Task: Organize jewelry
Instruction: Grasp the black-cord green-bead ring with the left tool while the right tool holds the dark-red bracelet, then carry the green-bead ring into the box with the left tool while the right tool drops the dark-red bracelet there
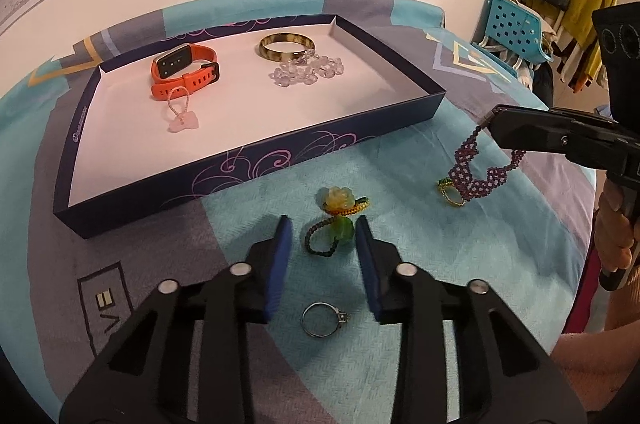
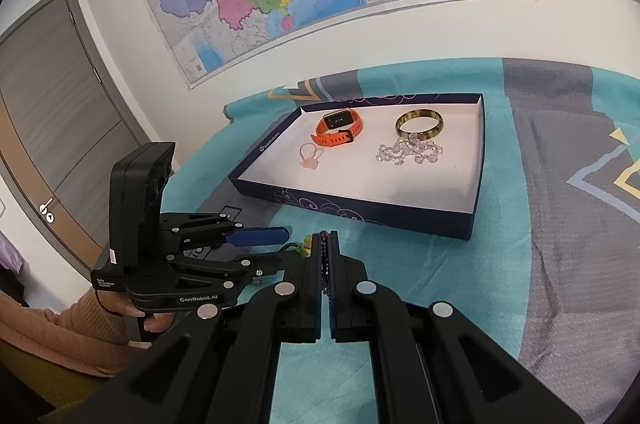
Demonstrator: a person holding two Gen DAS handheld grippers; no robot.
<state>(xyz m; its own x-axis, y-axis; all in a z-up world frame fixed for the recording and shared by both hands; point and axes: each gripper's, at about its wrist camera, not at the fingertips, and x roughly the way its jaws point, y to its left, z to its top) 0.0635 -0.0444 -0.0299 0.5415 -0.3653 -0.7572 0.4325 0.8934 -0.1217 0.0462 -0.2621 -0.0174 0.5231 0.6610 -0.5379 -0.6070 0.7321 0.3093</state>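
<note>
Left gripper (image 1: 323, 224) is angled down toward the surface, blue pads (image 1: 278, 264) parted with a clear gap, nothing pressed between them. Right gripper (image 2: 327, 244) is clamped shut, fingers met, a thin beaded strand pinched between them. Each gripper is held by a hand (image 1: 614, 228) at its handle; a sleeve is seen.

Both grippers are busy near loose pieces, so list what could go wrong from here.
1. The purple beaded bracelet hangs from the right gripper by one end, its low loop near the yellow-green ring; lifting may snag or drag that ring.
2. The left gripper straddles the green bead charm, which lies against the yellow flower charm; closing may catch both or knock the bead away.
3. The silver ring under the left gripper could get pushed.
</note>
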